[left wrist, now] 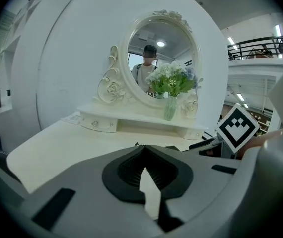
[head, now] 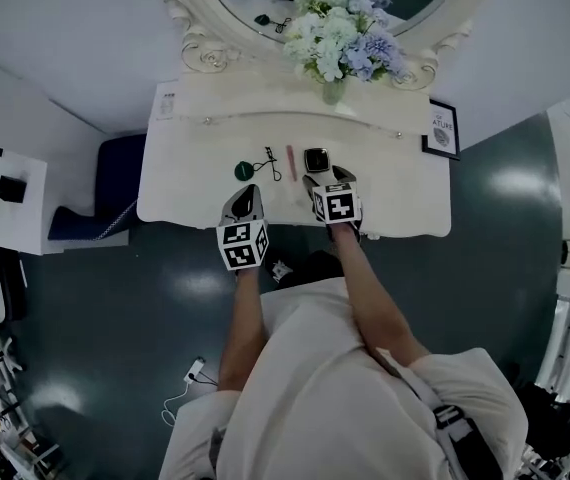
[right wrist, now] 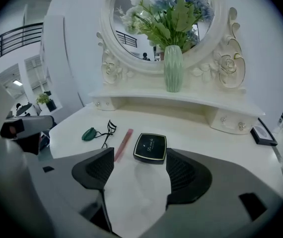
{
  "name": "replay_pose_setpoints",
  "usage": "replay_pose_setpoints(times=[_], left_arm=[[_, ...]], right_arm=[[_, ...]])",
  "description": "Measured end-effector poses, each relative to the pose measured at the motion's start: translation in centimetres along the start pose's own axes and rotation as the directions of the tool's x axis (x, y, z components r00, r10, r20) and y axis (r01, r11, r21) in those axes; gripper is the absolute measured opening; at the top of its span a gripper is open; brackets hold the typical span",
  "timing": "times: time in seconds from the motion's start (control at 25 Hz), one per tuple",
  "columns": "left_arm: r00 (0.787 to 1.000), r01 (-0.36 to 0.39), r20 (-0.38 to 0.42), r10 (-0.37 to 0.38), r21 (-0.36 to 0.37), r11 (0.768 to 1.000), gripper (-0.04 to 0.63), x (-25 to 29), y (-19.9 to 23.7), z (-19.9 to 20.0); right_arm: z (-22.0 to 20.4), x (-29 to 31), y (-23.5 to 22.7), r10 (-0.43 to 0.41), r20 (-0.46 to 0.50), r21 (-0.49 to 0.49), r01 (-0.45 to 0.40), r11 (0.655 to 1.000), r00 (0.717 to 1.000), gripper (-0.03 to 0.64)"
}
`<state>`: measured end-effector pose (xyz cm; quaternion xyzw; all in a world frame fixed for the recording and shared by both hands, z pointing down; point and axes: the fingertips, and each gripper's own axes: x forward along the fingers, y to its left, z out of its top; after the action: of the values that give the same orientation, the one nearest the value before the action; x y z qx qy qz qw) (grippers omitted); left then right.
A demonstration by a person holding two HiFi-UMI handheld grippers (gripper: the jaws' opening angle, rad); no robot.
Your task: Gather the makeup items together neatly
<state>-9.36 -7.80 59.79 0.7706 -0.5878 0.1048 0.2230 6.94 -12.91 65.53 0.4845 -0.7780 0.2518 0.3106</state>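
Four makeup items lie in a row on the white dressing table [head: 185,183]: a small green round item [head: 244,170] [right wrist: 88,134], a black eyelash curler [head: 270,163] [right wrist: 107,132], a pink stick [head: 291,161] [right wrist: 123,144] and a black square compact [head: 316,159] [right wrist: 150,147]. My right gripper [head: 323,176] [right wrist: 136,165] stands open just short of the compact, with nothing between its jaws. Near the table's front edge my left gripper [head: 250,190] [left wrist: 144,150] is shut and empty, a little below the green item.
An ornate oval mirror [head: 205,48] and a green vase of flowers [head: 335,90] [right wrist: 173,68] stand on the raised back shelf. A small framed picture [head: 442,130] [right wrist: 263,135] leans at the right end. A blue stool [head: 115,183] sits left of the table.
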Motion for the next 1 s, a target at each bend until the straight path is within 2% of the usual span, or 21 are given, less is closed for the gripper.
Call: replay_pose_setpoints(times=[0.32,0.4,0.52,0.76,1.0], left_arm=[[1.000,-0.010,0.022,0.010,0.006,1.000,0.015,-2.1,-2.9,0.7],[0.999,-0.022,0.033,0.023,-0.016,1.000,0.015,-3.1,-3.6,0.5],[0.998,-0.039,0.041,0.041,-0.048,0.998,0.015,-4.7,-4.4,-0.1],[0.999,-0.048,0.024,0.049,-0.024,0.999,0.014,-8.0,-7.3,-2.3],[0.998,-0.049,0.029,0.049,0.000,0.999,0.015,-11.6,-10.1,-4.4]], right_arm=[[1.4,-3.9,-0.8,0.039,0.096,0.012,-0.040,0.999,0.995,0.316],[1.1,-5.1,-0.7,0.062,0.120,0.017,-0.064,0.998,0.991,0.316],[-0.1,-7.2,-0.2,0.094,0.151,0.034,-0.101,0.994,0.984,0.316],[-3.1,-11.3,1.2,0.164,0.198,0.039,-0.175,0.984,0.966,0.315],[-6.6,-14.7,2.0,0.191,0.221,0.049,-0.206,0.977,0.956,0.307]])
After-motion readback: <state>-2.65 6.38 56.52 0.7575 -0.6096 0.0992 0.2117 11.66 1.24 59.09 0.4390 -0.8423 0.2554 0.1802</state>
